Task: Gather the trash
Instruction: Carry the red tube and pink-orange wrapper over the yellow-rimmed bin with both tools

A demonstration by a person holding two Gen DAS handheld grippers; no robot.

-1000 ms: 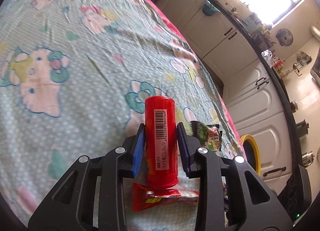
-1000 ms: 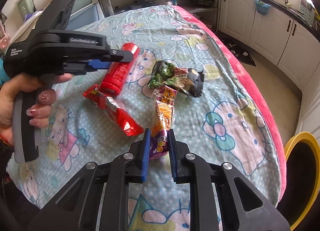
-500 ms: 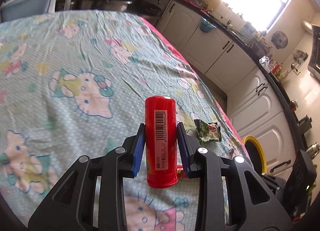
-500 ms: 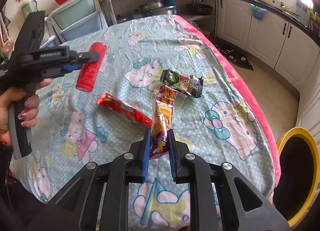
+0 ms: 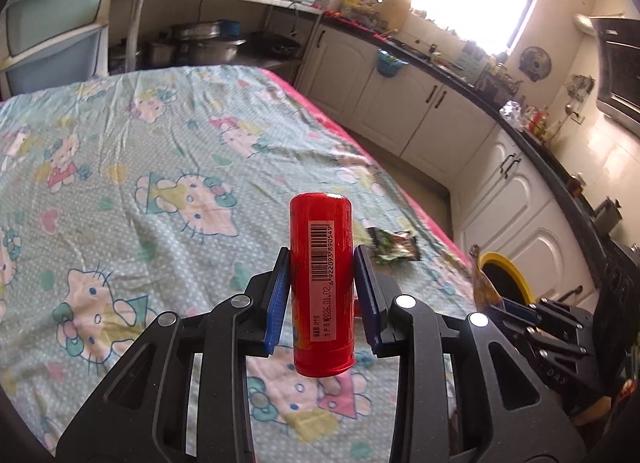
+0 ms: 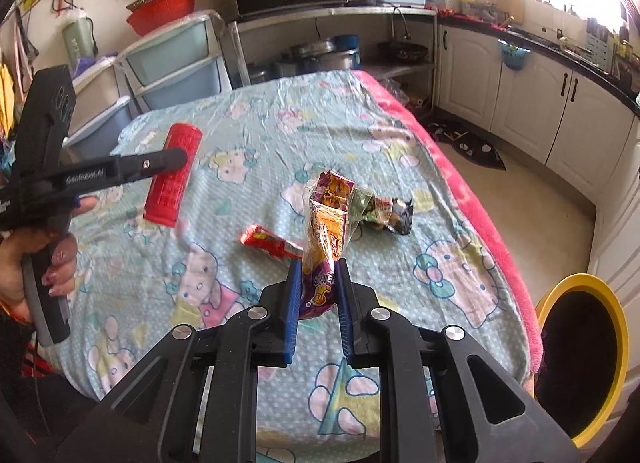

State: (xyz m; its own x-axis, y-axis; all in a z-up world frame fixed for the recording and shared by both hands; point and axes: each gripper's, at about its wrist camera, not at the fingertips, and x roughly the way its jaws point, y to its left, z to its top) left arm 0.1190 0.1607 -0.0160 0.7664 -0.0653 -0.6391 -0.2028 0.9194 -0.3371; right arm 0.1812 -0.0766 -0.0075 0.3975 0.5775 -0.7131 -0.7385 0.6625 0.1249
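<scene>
My left gripper (image 5: 321, 275) is shut on a red can (image 5: 321, 279) with a barcode label and holds it above the table; the can also shows in the right wrist view (image 6: 173, 174). My right gripper (image 6: 317, 293) is shut on an orange and purple snack wrapper (image 6: 326, 223), lifted off the cloth. A red wrapper (image 6: 269, 241) and a dark green wrapper (image 6: 382, 210) lie on the cartoon-cat tablecloth (image 6: 256, 135). The green wrapper also shows in the left wrist view (image 5: 394, 245).
A black bin with a yellow rim (image 6: 580, 359) stands on the floor past the table's right edge, also in the left wrist view (image 5: 506, 277). White kitchen cabinets (image 6: 540, 111) line the right wall. Plastic drawers (image 6: 176, 63) and a microwave shelf stand behind the table.
Both grippers have risen from the table, the left lifting the red can, the right lifting the snack wrapper off the cloth. The red wrapper stays on the table.
</scene>
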